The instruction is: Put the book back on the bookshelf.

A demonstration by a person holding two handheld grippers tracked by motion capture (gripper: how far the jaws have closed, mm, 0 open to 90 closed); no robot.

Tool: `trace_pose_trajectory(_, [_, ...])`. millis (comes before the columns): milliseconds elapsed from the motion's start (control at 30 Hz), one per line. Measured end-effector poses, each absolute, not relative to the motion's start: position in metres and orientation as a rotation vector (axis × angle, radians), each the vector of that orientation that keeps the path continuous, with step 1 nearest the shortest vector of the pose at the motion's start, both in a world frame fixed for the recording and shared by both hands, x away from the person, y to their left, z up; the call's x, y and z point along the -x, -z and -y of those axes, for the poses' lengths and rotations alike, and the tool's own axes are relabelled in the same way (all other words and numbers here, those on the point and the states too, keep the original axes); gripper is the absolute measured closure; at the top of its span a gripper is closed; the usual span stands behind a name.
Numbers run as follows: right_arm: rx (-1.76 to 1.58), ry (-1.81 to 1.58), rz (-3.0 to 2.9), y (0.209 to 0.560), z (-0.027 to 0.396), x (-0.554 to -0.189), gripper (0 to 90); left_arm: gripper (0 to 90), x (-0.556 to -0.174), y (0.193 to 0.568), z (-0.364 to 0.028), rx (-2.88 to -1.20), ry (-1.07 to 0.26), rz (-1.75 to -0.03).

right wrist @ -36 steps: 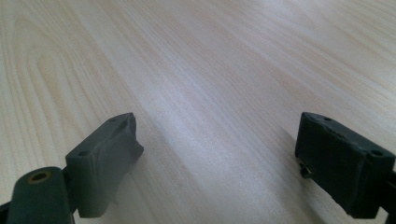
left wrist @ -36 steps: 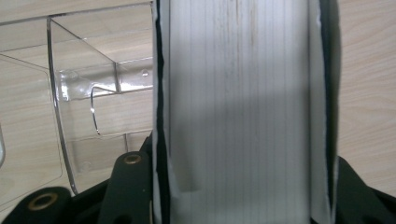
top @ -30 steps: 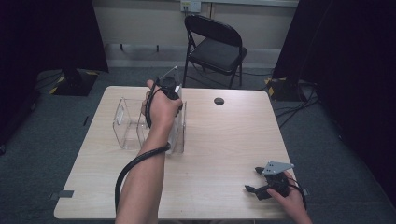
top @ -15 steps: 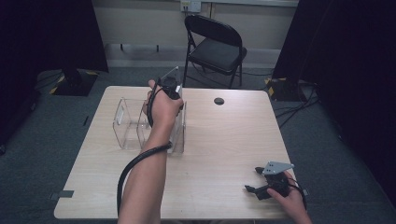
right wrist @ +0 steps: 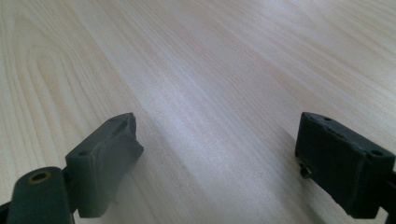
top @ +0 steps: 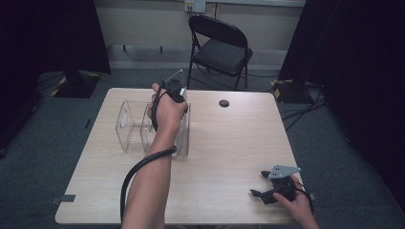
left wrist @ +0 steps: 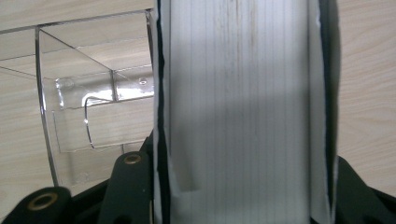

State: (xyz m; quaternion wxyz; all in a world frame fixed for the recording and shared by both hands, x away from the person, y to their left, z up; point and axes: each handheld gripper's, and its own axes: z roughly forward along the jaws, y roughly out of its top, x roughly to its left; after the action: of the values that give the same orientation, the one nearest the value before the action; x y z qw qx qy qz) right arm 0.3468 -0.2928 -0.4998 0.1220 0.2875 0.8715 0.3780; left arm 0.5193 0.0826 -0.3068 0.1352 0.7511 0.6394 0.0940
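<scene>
Left tool (top: 177, 95) clamping white book (left wrist: 238, 107), clear rack (left wrist: 93, 107) beside

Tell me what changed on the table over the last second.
Nothing visibly changed. The left tool stays shut on the thick white book at the clear acrylic rack, and the right tool stays open, resting near the table's front edge.

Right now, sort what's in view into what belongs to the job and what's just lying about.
In the job:
- thick white book with dark covers, clamped in the left gripper
- clear plastic compartment rack

Lying about:
- right gripper, open, resting on the wooden table
- small black round disc
- black folding chair
</scene>
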Motion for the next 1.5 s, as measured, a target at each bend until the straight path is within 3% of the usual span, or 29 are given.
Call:
trace_pose_trajectory(700, [-0.843, -1.102, -2.541, 0.500, 0.293, -0.347, 11.9, 50.0, -0.511, 0.311, -0.085, -2.150, -0.307, -1.818])
trace_pose_trajectory(1167, [-0.843, -1.103, -2.541, 0.500, 0.293, -0.347, 11.9, 41.7, -0.497, 0.308, -0.090, -2.154, -0.245, -1.759])
trace_pose_trajectory(1500, [-0.842, -1.102, -2.541, 0.500, 0.293, -0.347, 11.9, 40.8, -0.489, 0.306, -0.094, -2.176, -0.215, -1.715])
